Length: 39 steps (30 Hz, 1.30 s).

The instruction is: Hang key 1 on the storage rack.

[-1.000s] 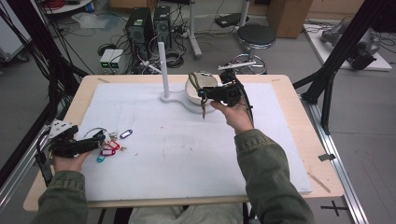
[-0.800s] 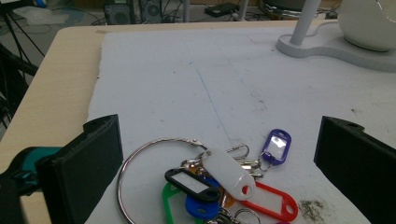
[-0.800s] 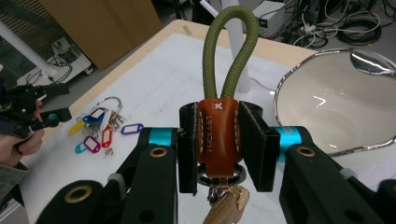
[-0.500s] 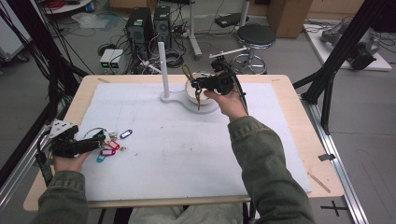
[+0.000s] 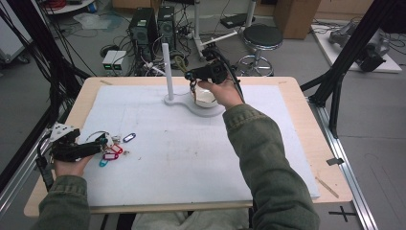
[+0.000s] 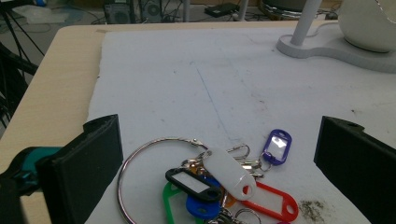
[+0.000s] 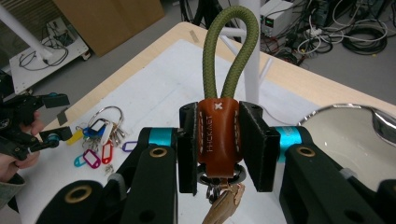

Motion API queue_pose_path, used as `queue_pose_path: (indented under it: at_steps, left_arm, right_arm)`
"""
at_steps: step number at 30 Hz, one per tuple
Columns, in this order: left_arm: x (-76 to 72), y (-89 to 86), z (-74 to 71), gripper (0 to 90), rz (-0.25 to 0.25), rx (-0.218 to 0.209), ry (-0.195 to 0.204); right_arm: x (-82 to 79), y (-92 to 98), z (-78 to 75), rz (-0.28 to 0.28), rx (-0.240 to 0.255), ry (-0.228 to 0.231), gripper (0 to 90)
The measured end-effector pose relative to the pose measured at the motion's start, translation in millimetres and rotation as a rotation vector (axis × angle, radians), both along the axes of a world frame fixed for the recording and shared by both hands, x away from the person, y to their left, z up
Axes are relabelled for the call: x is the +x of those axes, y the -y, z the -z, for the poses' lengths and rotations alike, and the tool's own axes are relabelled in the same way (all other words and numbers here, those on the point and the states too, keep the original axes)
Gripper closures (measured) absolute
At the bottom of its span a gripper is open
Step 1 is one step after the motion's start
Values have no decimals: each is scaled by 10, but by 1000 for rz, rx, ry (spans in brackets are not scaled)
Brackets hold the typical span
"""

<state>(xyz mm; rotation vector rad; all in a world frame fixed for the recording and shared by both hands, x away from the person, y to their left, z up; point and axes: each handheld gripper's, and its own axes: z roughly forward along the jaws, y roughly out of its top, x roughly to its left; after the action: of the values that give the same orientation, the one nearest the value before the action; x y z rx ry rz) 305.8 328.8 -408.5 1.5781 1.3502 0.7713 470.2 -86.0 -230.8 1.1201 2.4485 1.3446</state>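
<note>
In the high view, a white foam-like mat point(image 5: 191, 158) is laid over a pale wooden table point(image 5: 297, 96); on it a white stand point(image 5: 168, 98) with one slim upright post and a flat rounded base is set, and a white bowl point(image 5: 205, 98) sits on that base. The right gripper point(image 5: 193, 81) is held above the bowl, a keychain point(image 5: 192, 87) hanging from its jaws. The left gripper point(image 5: 103, 143) is rested at the mat's left edge, just beside a bunch of key tags point(image 5: 115, 148). In the left gripper view, two matte black jaws are spread wide with nothing pressed between them; one thin metal ring point(image 6: 140, 177) is seen ahead, strung with glossy plastic tags: one white point(image 6: 229, 171), one black, one green, two blue, one red, plus a few small metal keys. In the right gripper view, the jaws are clamped on the keychain's brown stitched leather sleeve point(image 7: 217, 135), from which one olive cord loop point(image 7: 232, 46) rises; metal rings and a brass-coloured key point(image 7: 224, 205) hang below, and the bowl's shiny rim point(image 7: 355, 130) is seen at right.
</note>
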Motion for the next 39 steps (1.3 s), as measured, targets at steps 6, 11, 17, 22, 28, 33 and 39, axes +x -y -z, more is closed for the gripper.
queue_pose_path:
  at_steps: [6, 11, 17, 22, 28, 33, 39]
  left_arm:
    - [0, 1, 0, 17, 0, -3, 1]
    - [-2, -1, -1, 17, 2, -1, -2]
    - [-1, -6, 2, 17, 3, -3, -3]
    - [-3, -9, 3, 17, 0, -9, -1]
    - [-2, -11, 4, 17, -1, -10, -1]
    - [0, -15, 5, 17, 0, -10, -2]
    - [-3, -12, 4, 17, 0, -11, -1]
  right_arm:
    - [92, -150, -48, -16, -10, 3, 691]
    - [190, -246, -26, -21, -26, -14, 691]
    - [251, -331, 45, -28, -36, -31, 689]
    - [296, -392, 113, -34, -50, -46, 688]
    - [307, -462, 161, -40, -72, -52, 688]
    - [342, -478, 203, -34, -77, -58, 684]
    - [384, -495, 250, -21, -87, -59, 684]
